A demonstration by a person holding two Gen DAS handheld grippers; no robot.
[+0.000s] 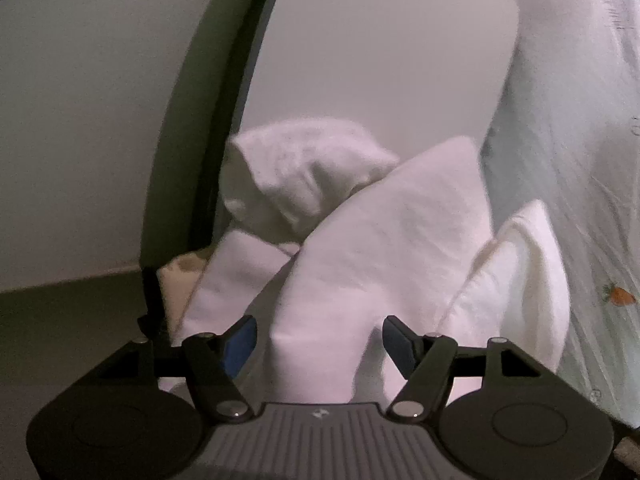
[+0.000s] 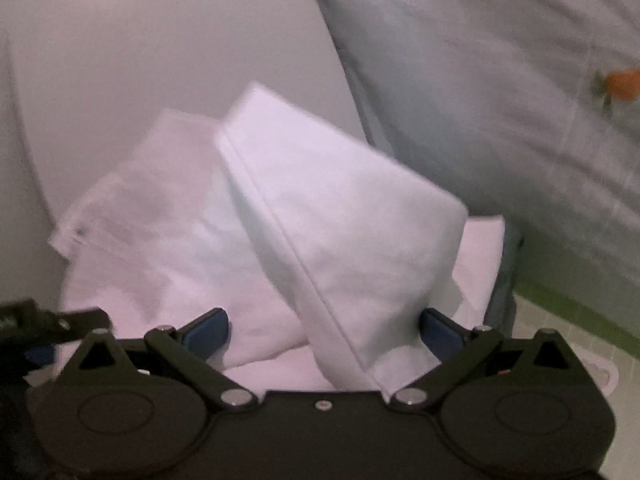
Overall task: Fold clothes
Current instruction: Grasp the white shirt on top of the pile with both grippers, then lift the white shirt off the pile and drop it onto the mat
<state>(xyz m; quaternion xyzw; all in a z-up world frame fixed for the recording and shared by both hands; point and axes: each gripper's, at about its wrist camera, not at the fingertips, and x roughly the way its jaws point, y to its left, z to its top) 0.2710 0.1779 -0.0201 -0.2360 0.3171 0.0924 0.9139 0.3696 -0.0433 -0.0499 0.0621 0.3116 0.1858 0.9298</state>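
In the left wrist view, the left claw (image 1: 319, 346) stands spread around a raised fold of the white garment (image 1: 360, 248) at frame centre. In the right wrist view, the right claw (image 2: 324, 332) gapes too, a seamed flap between its fingers unclamped. Folding looks midway — layers bunched, not flat; the flap's seam runs upper left to lower right.

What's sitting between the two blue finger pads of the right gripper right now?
A seamed fold of white cloth runs between the right gripper's open blue pads, in the right wrist view.
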